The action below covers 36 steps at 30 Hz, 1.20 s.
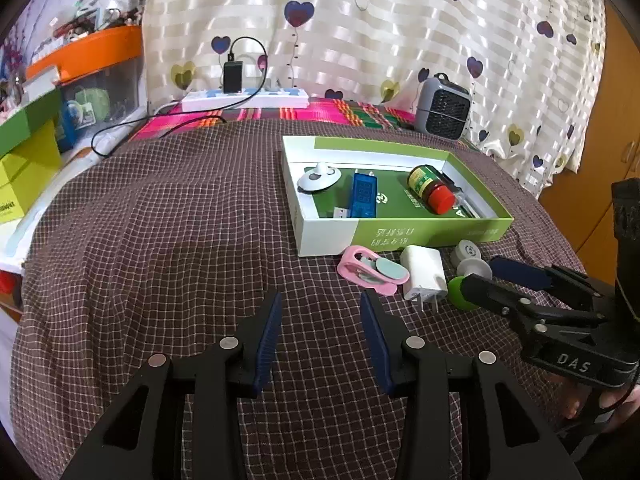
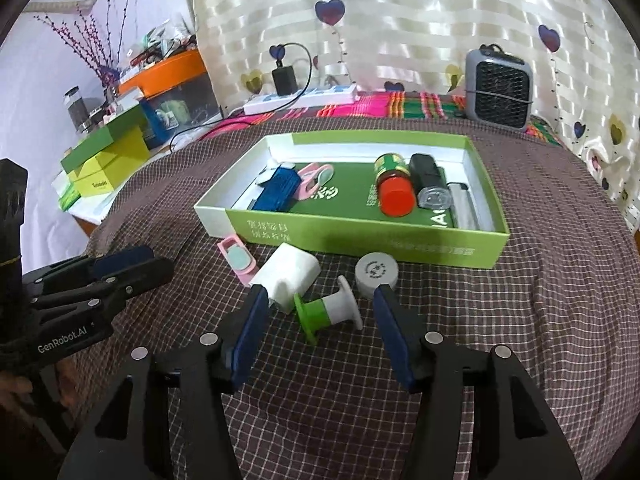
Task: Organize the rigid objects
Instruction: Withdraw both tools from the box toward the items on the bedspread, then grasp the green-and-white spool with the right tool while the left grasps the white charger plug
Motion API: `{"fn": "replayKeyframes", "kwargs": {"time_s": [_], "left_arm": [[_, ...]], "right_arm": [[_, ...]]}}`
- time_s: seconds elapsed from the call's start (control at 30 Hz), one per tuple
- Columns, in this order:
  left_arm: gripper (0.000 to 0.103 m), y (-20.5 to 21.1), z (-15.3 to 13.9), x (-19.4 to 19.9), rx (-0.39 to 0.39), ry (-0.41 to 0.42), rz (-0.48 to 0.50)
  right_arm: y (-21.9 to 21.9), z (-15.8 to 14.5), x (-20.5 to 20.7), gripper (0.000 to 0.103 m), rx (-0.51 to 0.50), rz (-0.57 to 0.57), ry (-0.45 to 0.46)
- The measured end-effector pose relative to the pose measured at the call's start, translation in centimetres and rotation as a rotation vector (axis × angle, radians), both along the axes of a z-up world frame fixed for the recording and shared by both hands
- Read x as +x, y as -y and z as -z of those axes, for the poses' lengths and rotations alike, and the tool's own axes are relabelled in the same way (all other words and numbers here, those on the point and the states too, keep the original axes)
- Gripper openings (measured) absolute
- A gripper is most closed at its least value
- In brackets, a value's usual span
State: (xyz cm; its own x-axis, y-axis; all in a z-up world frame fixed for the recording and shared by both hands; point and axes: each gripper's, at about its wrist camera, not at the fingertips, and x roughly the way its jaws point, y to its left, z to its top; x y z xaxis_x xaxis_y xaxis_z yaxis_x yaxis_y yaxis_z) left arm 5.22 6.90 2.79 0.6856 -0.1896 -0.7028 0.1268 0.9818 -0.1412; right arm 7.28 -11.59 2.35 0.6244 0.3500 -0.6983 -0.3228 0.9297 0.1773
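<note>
**Four little things are waiting outside the box**

My right gripper [image 2: 320, 320] is open and holds nothing. A green and white spool [image 2: 328, 314] lies on its side just ahead, in line with the gap between the two blue pads, but the pads do not touch it. I think this is the next thing I will pick up.

Just past the spool, to the left, is a white plug charger [image 2: 286, 276]. To the right is a round gray cap [image 2: 377, 274]. A bit further left lies a pink clip [image 2: 237, 258].

My left gripper [image 1: 320, 312] is open too, with only the checked cloth [image 1: 160, 240] between its pads. The pink clip sits just ahead of it and to its right.

Behind all of these is the green box [image 2: 360, 240], with its near wall close to them. Inside it I can see a blue gadget [image 2: 280, 192], another pink clip [image 2: 314, 178], a bottle with a red cap [image 2: 394, 188], a black thing with a clear end [image 2: 430, 182] and a silver stick [image 2: 464, 206]. From the left camera I also see a white round piece [image 1: 319, 178] in there.

So I think about half the job is done. Six things are put away, and four are left on the cloth. There is plenty of room in the middle of the box.
</note>
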Motion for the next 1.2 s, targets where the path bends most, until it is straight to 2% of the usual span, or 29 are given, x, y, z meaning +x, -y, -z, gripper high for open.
{"fn": "replayKeyframes", "kwargs": {"time_s": [0.33, 0.6, 0.7, 0.73, 0.83, 1.2], "left_arm": [[0.040, -0.2, 0.5, 0.9, -0.036, -0.027, 0.014], [0.040, 0.7, 0.6, 1.2, -0.022, -0.036, 0.036], [0.040, 1.2, 0.6, 1.3, -0.016, -0.039, 0.044], [0.040, 1.3, 0.5, 1.3, -0.013, -0.039, 0.046], [0.040, 1.9, 0.4, 1.3, -0.007, -0.039, 0.056], [0.040, 4.9, 0.4, 2.2, 0.005, -0.058, 0.127]], "right_arm": [[-0.8, 0.8, 0.9, 0.056, -0.061, -0.004, -0.025], [-0.6, 1.0, 0.9, 0.056, -0.074, -0.009, -0.019], [-0.6, 0.9, 0.9, 0.047, -0.077, -0.014, -0.014], [-0.6, 0.9, 0.9, 0.039, -0.081, -0.014, -0.015], [-0.4, 1.0, 0.9, 0.034, -0.077, -0.019, -0.022], [1.5, 0.8, 0.7, 0.034, -0.051, 0.025, -0.025]]}}
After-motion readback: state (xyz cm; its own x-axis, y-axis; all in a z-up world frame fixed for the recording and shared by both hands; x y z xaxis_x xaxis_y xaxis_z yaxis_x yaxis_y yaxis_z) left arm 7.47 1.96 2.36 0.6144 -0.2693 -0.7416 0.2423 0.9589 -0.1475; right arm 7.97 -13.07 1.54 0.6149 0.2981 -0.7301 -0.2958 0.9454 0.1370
